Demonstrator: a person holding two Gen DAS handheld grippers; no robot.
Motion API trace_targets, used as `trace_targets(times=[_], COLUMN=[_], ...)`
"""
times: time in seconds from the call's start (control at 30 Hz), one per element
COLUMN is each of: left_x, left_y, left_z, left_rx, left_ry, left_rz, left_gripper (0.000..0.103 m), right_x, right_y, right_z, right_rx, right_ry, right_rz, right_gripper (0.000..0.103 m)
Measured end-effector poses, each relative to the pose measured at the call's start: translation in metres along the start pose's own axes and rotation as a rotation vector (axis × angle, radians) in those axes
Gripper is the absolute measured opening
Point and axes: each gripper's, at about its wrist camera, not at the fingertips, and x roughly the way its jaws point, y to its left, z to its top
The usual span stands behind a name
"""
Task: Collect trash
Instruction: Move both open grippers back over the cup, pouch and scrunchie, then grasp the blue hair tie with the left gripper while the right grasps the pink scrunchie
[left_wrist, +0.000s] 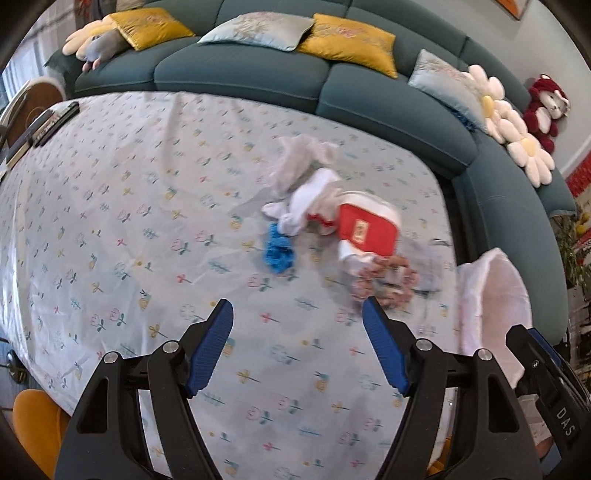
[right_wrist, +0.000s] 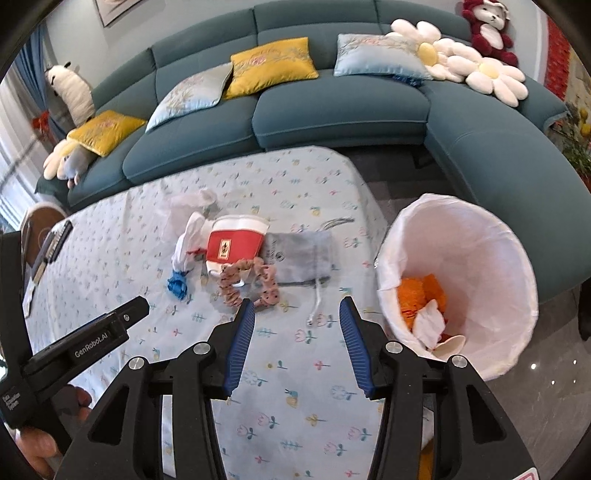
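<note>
Both grippers (left_wrist: 297, 314) (right_wrist: 297, 312) agape, empty; bin (right_wrist: 480, 236) contents, seemingly scraps, only right view.

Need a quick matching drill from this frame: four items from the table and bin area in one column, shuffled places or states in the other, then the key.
Things:
1. blue crumpled wad
2. grey drawstring pouch
3. orange wrapper
4. pink spotted scrunchie

Places or states:
A. inside the white-lined bin
B. lying flat, right of the red and white pouch
C. in front of the red and white pouch, nearest the right gripper
D. left end of the pile, by the white crumpled paper

Pairs: 1-D, 2-B, 3-A, 4-C
</note>
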Motion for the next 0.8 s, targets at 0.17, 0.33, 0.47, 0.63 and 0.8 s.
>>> trace_targets(times=[0.17,0.33,0.47,0.63,0.8], left_x=[0.030,0.058,0.076,0.093,0.105], left_y=[0.016,0.021,0.021,0.017,0.016], left_z=[0.010,0.021,0.028,0.035,0.038], left_rx=[-0.023,-0.018,-0.018,0.002,0.010], left_ry=[0.043,0.079,0.099,0.114,0.135], left_rz=[0.024,0.037,0.035,0.038,0.030], left_gripper=[0.069,0.069,0.068,0.065,0.054], right_x=[0.035,0.071,0.093,0.118,0.132], right_y=[0.014,0.026,0.032,0.036,0.035], right_z=[0.005,0.011,0.016,0.021,0.024], right_rx=[-0.008,-0.020,-0.026,-0.036,-0.034], right_ry=[0.055,0.106,0.133,0.159,0.180], right_rz=[0.006,0.011,0.010,0.001,-0.008], right_gripper=[0.047,0.047,0.047,0.046,0.044])
